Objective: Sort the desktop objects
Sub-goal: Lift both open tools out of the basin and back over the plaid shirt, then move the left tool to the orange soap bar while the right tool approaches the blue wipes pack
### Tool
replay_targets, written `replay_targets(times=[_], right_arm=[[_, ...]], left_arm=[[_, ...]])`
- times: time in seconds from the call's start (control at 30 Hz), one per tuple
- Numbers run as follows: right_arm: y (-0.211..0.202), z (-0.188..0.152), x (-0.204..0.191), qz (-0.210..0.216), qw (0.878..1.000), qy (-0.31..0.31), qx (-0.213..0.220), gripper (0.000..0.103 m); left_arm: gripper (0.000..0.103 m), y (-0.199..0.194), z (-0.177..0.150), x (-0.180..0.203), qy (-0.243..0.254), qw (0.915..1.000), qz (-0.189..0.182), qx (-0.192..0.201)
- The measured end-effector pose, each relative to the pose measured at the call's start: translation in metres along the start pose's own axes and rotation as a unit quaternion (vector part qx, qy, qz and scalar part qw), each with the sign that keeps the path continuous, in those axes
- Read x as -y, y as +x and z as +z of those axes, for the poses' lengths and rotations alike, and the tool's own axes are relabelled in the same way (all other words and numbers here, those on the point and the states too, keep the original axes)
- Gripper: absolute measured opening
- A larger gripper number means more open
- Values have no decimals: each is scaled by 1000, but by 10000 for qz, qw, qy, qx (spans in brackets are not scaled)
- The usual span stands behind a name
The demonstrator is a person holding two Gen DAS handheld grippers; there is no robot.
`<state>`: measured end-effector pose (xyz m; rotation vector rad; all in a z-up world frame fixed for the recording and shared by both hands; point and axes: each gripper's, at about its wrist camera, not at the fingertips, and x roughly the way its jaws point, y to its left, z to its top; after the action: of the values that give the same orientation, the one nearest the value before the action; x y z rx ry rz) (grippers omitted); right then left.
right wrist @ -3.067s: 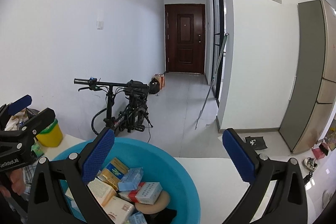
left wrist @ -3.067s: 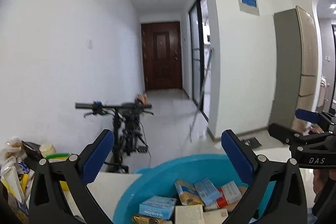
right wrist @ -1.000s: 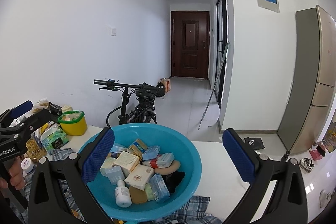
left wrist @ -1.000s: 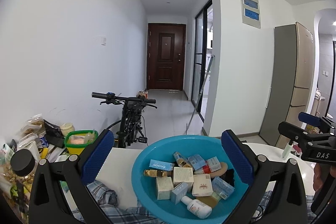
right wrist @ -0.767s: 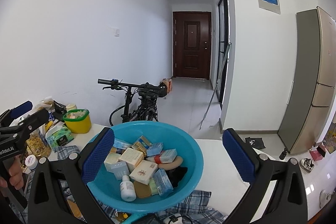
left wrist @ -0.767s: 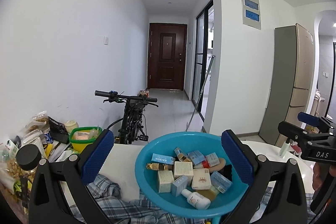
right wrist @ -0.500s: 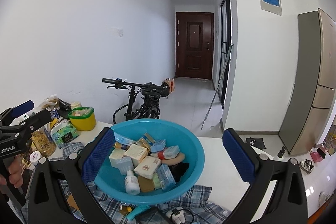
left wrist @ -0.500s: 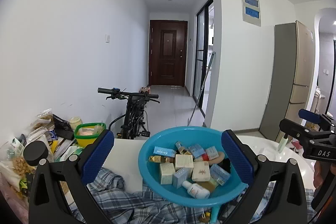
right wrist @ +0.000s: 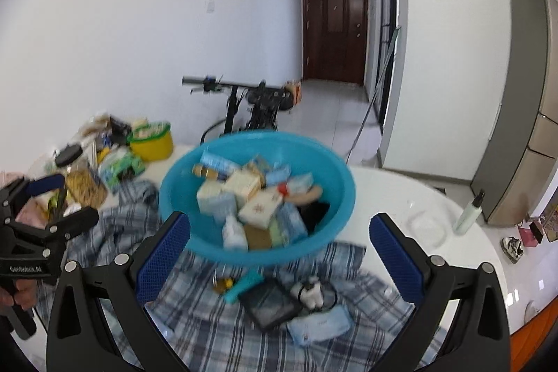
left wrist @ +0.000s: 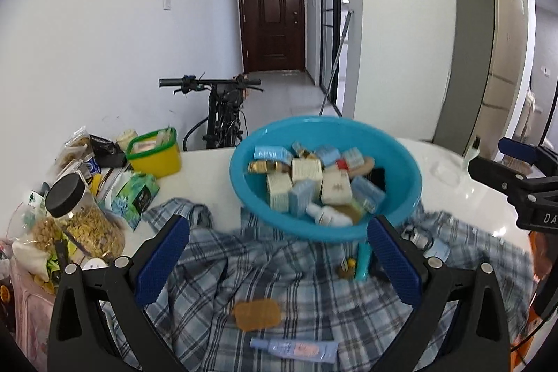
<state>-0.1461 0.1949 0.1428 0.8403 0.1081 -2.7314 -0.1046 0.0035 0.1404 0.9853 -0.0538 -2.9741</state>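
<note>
A blue plastic basin full of small boxes and bottles stands on a plaid cloth on a white table; it also shows in the right wrist view. On the cloth lie an orange pad, a pale blue tube, a teal tube, a black case, a white charger and a tissue pack. My left gripper is open and empty above the cloth. My right gripper is open and empty in front of the basin.
At the left stand a jar of snacks, a green tissue box, a yellow tub with green rim and food bags. A white bottle stands at the right. A bicycle leans behind the table.
Both grippers have risen and tilted down, so the basin has moved up in view and the cloth with its loose objects has come into sight. Both stay open.
</note>
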Motion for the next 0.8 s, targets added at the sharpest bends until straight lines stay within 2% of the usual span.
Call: replay_targets(times=[0.27, 0.47, 0.8], right_arm=[[21, -46, -5, 157, 9983, -18, -567, 102], [35, -78, -7, 262, 9949, 31, -977, 102], [44, -116, 0, 318, 9908, 168, -1305, 102]], left_arm=[[103, 22, -38, 2, 127, 9987, -6, -502], [103, 38, -70, -2, -88, 9961, -88, -874], [103, 56, -114, -8, -283, 9908, -164, -1314]])
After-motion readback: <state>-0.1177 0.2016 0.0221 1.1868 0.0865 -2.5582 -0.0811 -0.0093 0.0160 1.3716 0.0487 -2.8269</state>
